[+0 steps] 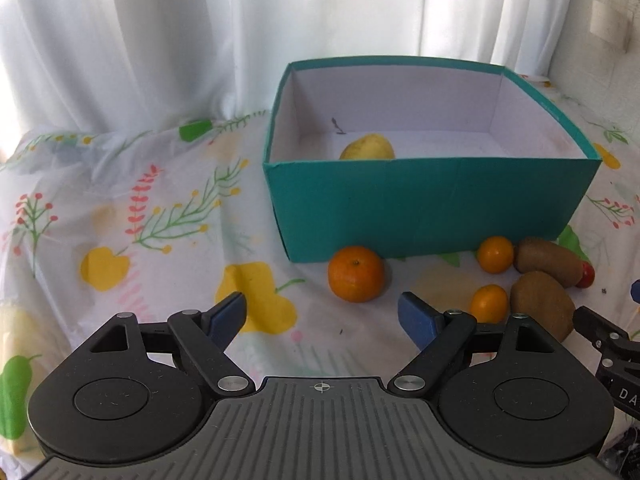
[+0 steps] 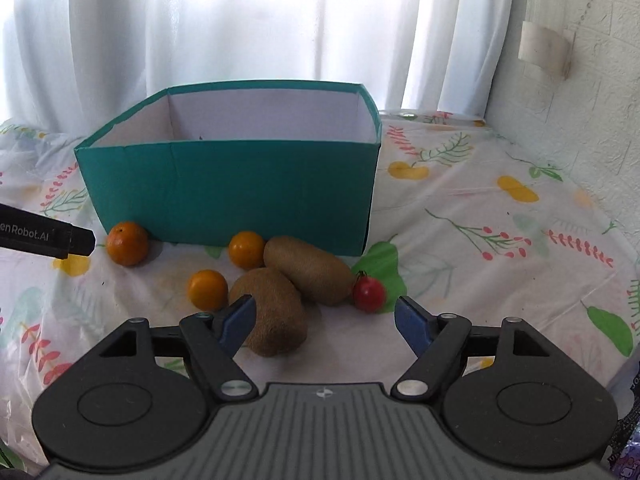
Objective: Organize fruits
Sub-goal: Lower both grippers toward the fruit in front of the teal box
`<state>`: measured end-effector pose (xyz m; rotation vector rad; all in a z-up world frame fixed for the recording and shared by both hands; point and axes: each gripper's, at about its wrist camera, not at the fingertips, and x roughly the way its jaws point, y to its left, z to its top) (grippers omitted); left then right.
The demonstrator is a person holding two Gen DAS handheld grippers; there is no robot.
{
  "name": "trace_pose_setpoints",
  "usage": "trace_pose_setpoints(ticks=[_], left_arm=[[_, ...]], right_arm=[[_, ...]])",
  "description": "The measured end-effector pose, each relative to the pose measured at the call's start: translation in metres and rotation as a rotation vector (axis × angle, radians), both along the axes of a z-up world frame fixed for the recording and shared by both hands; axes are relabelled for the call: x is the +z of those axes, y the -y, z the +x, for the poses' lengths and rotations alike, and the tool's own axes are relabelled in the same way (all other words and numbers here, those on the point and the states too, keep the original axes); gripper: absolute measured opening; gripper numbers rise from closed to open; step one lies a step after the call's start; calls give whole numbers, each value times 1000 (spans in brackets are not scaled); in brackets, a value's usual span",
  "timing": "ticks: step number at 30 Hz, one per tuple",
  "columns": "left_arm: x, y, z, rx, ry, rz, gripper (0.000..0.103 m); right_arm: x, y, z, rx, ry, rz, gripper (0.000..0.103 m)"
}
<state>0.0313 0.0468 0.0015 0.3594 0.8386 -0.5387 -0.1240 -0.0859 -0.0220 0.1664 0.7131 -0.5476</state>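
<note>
White print "enRobot.AI", start cut off by frame edge, on black bar-shaped body of left gripper [image 2: 44,236] at left edge of right wrist view. White letters "DA", rest cut off, on black body of right gripper [image 1: 618,364] at right edge of left wrist view.

Teal box [image 1: 424,204] stands open on the desk, one yellow pear [image 1: 367,148] inside. Along its front wall lie three oranges: one larger [image 1: 356,274], two smaller [image 1: 495,254] [image 1: 488,303]. Two brown kiwis [image 2: 306,270] [image 2: 276,316] lie touching; a red cherry tomato [image 2: 369,292] sits beside them.
</note>
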Motion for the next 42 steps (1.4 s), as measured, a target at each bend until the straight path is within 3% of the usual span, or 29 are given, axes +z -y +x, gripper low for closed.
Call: trace_pose_setpoints(ticks=[36, 39, 42], left_arm=[[-31, 30, 25, -39, -79, 81, 87], [-36, 34, 30, -42, -83, 83, 84], [-40, 38, 37, -44, -85, 79, 81]], right_arm=[[-31, 4, 41, 122, -93, 81, 81], [-35, 4, 46, 134, -100, 85, 76], [-38, 5, 50, 141, -109, 90, 64]])
